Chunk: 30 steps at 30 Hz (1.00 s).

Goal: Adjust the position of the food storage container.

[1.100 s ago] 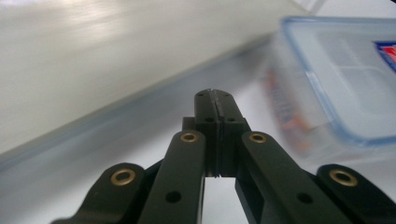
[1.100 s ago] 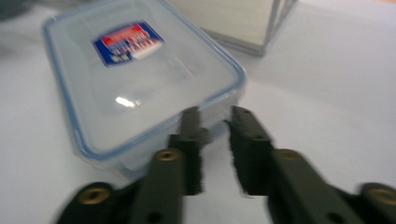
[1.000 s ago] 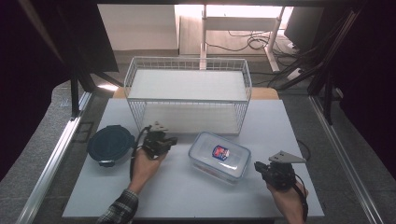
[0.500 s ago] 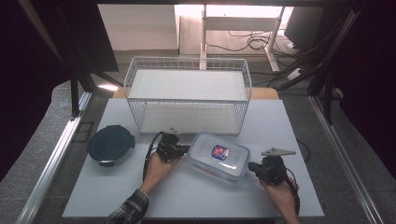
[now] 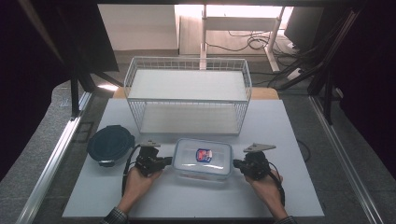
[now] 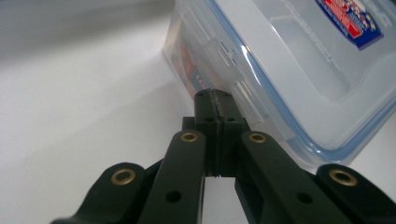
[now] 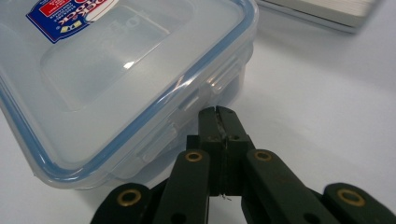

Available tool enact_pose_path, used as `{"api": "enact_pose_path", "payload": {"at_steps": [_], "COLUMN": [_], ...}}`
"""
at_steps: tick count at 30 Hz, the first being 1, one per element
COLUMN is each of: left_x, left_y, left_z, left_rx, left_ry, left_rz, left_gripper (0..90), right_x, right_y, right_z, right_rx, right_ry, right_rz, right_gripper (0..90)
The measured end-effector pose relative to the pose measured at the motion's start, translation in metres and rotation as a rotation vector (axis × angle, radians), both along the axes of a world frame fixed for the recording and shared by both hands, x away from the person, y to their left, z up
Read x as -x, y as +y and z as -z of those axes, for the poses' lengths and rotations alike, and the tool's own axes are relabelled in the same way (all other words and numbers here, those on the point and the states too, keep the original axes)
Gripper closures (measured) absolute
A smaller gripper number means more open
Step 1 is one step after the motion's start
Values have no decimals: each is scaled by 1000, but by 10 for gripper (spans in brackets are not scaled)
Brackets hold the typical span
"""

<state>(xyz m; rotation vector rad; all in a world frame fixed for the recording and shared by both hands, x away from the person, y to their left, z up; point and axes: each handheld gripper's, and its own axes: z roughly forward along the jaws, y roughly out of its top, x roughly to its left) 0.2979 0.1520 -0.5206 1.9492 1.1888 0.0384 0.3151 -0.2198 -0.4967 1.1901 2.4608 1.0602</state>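
A clear rectangular food box [image 5: 202, 158] with a blue-sealed lid and a red and blue sticker lies flat at the front middle of the white table. My left gripper [image 5: 166, 162] is shut, and its tips meet the box's left end. In the left gripper view the closed tips [image 6: 215, 95] rest against the side latch of the box [image 6: 289, 70]. My right gripper [image 5: 237, 164] is shut at the box's right end. In the right gripper view its tips [image 7: 219, 112] sit just below the latch of the box [image 7: 116, 70]. Nothing is between either pair of jaws.
A dark round lidded bowl [image 5: 110, 143] sits left of the left hand. A white wire basket [image 5: 187, 95] with a flat shelf stands behind the box. The table's front edge [image 5: 191, 215] runs just under both forearms.
Both grippers have closed in on the box: the left one moved right from near the dark bowl, the right one moved left. The box has turned a little squarer to the table.
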Motion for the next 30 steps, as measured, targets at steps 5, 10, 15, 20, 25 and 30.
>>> {"api": "enact_pose_path", "payload": {"at_steps": [5, 10, 15, 20, 25, 30], "left_x": [26, 47, 49, 44, 53, 63], "left_y": [19, 25, 23, 24, 36, 46], "left_z": [2, 2, 1, 2, -5, -7], "left_rx": [16, -2, -20, -25, -70, -30], "left_ry": [13, -1, -14, -33, -112, -160], "left_rz": [-34, -33, -30, -36, -79, -59], "left_gripper": [900, 900, 900, 900, 574, 298], "right_x": [5, 15, 21, 25, 35, 39], "right_y": [16, 28, 26, 25, 10, -11], "right_z": [1, 0, 0, -1, -8, -19], "right_rx": [-3, 20, 18, 35, 65, -1], "right_ry": [12, 5, 7, 5, -92, -146], "right_rz": [-72, -119, -131, -149, -155, -113], "right_gripper": [892, 892, 891, 874, 768, 549]}}
